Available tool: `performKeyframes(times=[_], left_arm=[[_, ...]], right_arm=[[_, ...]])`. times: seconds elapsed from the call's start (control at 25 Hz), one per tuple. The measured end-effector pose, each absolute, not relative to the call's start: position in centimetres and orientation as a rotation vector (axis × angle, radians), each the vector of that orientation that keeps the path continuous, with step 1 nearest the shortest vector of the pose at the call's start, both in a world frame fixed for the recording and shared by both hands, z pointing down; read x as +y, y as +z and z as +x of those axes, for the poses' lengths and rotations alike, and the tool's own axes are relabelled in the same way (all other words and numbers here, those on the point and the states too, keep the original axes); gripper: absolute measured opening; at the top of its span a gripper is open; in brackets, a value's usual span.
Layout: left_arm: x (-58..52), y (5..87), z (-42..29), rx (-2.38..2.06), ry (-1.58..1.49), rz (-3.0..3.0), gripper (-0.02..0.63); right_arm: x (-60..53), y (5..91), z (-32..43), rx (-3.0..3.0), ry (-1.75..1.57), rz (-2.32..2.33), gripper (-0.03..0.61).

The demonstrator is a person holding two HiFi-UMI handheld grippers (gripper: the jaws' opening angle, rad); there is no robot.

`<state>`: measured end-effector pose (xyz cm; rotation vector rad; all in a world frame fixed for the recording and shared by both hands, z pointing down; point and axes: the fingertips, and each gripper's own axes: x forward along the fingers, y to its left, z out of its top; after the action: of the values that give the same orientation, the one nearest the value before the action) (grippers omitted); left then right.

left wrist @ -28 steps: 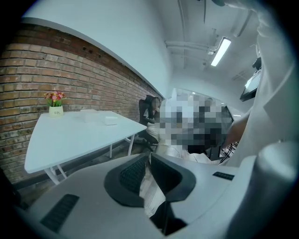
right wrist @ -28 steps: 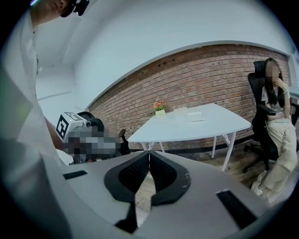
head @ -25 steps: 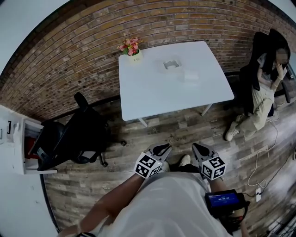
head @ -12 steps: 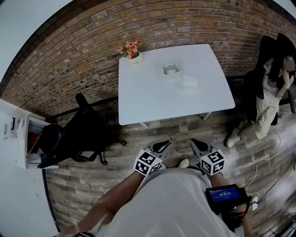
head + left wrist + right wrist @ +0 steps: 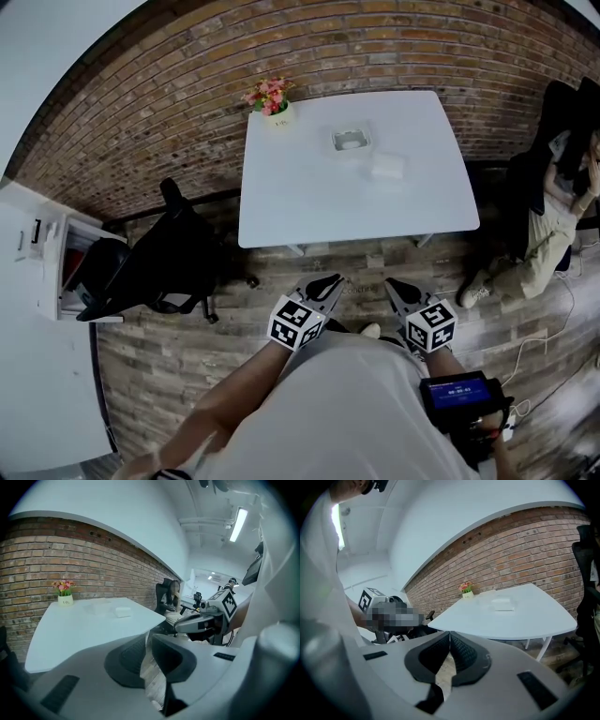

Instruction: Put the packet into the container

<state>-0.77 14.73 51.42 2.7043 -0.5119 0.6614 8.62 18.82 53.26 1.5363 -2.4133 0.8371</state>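
On the white table, toward its far side, a small clear container stands with a white packet lying just to its right. The same packet shows small in the left gripper view, and the packet shows again in the right gripper view. My left gripper and right gripper hang side by side over the wooden floor, well short of the table's near edge. Both have fingertips together and hold nothing. Along the left gripper and the right gripper, only floor shows below the tips.
A flower pot sits on the table's far left corner against the brick wall. A black office chair and a white cabinet stand to the left. A person sits at the right. Cables lie on the floor at the right.
Both grippers have moved forward a little toward the table, still side by side and shut. The seated person has slid toward the picture's right edge.
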Motion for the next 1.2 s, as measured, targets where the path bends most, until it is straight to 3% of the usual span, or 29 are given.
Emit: performKeyframes(times=[0.76,1.2], left_arm=[[8.5,52.5,4.0,-0.349,0.670,2.713,0.051],[0.9,52.3,2.8,-0.322,0.652,2.722,0.051]], right_arm=[[13.6,55.6,12.1,-2.300,0.925,1.614,0.011],[5.8,54.4,12.8,-2.237,0.841,1.684,0.011]])
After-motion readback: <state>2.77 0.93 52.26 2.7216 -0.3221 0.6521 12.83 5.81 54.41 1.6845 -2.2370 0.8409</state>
